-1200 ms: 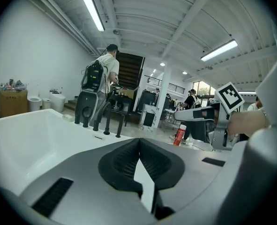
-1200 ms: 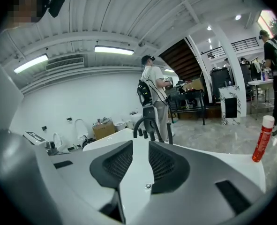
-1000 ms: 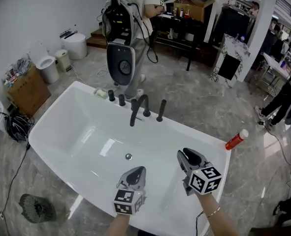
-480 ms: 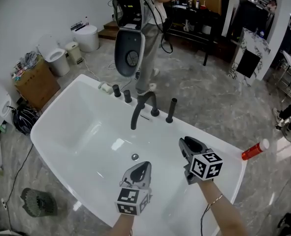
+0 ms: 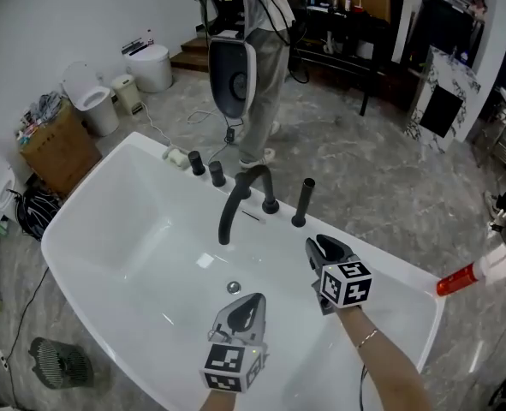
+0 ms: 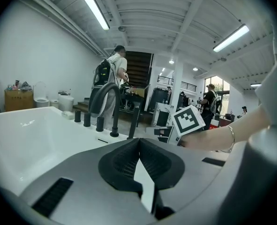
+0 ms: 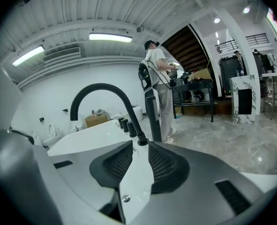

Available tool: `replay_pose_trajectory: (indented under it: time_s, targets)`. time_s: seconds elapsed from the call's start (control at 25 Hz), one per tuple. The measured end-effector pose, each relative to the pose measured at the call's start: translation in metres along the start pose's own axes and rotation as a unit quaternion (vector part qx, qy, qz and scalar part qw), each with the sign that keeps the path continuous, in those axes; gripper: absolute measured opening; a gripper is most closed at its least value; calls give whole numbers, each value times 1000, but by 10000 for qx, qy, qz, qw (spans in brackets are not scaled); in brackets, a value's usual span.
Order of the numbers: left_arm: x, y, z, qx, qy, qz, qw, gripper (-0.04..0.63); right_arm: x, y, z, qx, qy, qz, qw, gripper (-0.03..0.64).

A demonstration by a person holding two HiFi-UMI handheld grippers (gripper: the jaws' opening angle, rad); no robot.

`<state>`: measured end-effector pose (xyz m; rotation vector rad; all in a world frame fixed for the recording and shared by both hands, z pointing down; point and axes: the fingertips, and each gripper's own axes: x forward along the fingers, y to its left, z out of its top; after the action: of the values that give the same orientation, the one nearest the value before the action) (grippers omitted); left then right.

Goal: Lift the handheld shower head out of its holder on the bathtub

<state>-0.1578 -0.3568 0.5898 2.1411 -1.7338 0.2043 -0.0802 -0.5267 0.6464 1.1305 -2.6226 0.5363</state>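
Both grippers have moved in over the bathtub (image 5: 381, 262). Right gripper (image 5: 318, 245) is near the handheld shower head (image 5: 303, 197), jaws apart, opening, empty. The head is upright in its holder (image 5: 299, 222). Left gripper (image 5: 250, 302) jaws are pressed together. Grasp comes next.

Left gripper (image 5: 251, 300) is being held at lower centre of the head view, pointing up-frame, with its jaws being pressed together at the tips. Right gripper (image 5: 319, 247) is being held right of centre, higher in frame. Its jaws are being opened, nothing between them. Right forearm (image 5: 391, 377) is being extended from the lower right.
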Motion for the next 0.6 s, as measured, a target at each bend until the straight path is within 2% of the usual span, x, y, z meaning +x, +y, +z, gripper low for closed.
replay_pose_trajectory:
  time_s: [0.24, 0.44, 0.6]
  targets:
    - [45, 19, -18, 22, 27, 12, 10000, 20, 52, -24, -22, -372, 76, -146, 9992, 107]
    - [70, 34, -25, 72, 130, 36, 9999, 20, 79, -41, -30, -254, 43, -311, 9992, 122]
    - [84, 43, -28, 0, 148, 40, 9999, 20, 96, -47, -32, -401, 89, -268, 9988, 140]
